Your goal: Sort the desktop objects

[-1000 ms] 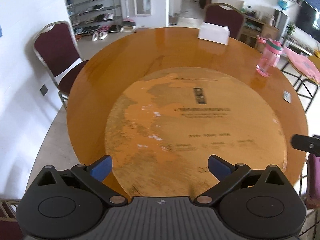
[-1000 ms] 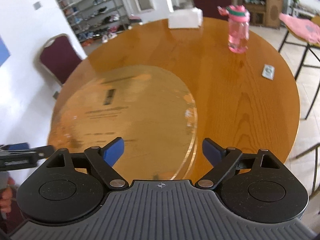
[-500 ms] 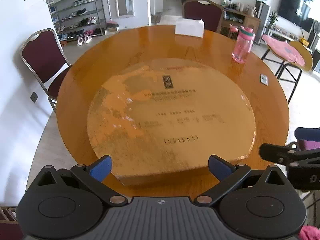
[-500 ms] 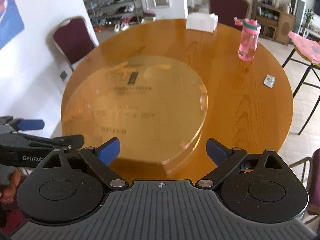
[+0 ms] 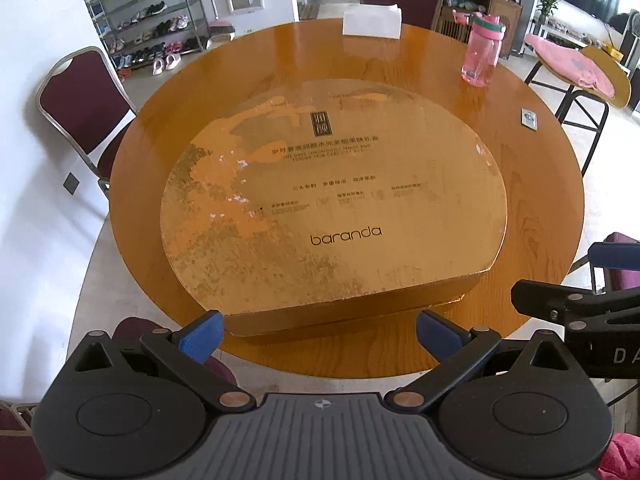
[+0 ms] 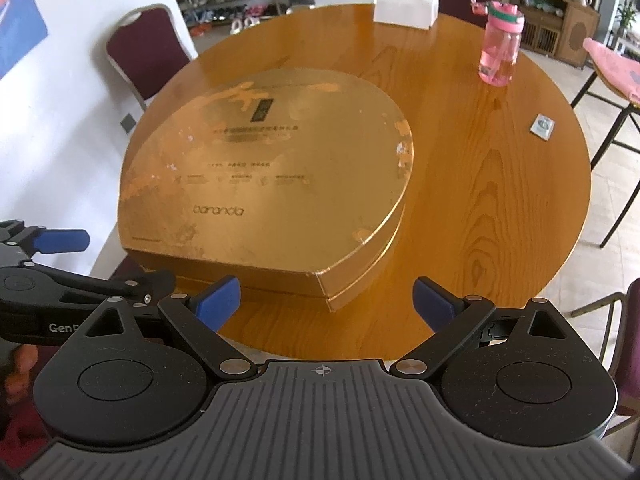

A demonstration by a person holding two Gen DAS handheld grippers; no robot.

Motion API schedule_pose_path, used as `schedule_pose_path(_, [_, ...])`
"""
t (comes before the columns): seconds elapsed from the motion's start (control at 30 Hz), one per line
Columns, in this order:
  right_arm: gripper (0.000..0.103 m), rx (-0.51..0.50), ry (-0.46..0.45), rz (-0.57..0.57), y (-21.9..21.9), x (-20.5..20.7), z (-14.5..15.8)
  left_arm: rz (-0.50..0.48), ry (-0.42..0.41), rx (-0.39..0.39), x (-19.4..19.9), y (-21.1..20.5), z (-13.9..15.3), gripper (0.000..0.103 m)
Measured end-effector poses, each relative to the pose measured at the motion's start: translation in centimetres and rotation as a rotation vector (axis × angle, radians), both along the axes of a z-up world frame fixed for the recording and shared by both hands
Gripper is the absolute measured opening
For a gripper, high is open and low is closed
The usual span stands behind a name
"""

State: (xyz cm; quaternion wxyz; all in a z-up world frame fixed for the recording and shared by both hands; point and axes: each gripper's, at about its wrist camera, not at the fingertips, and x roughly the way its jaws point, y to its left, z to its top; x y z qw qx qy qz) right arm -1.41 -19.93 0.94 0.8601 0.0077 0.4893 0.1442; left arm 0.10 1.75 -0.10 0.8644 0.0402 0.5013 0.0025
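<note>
The gold box [image 5: 332, 200] lid reads "baranda"; the left claw [image 6: 60, 280] body shows "GenR".

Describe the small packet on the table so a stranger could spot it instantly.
Start at the round wooden table and find the pink bottle on its far right. Nearer along that right edge lies the small packet, alone: flat, pale and square, unlike the upright bottle or large gold box.

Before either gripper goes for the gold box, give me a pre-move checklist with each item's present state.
1. Left gripper jaws open, nothing between them: ok.
2. Right gripper jaws open and empty, having just opened wider: ok.
3. Gold box flat on the round table, lid seated: ok.
4. Pink bottle upright, well apart from the box: ok.
5. Small packet and white tissue box clear of the box: ok.
6. Box's weight and contents: cannot tell.
</note>
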Motion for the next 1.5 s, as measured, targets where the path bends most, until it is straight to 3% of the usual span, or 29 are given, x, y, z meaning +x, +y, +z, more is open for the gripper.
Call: schedule_pose_path(1.5, [0.096, -0.032, 0.027, -0.001, 1.5, 0.0, -0.8, 0.000, 0.028, -0.006, 0.7, 0.9, -0.7, 0.102])
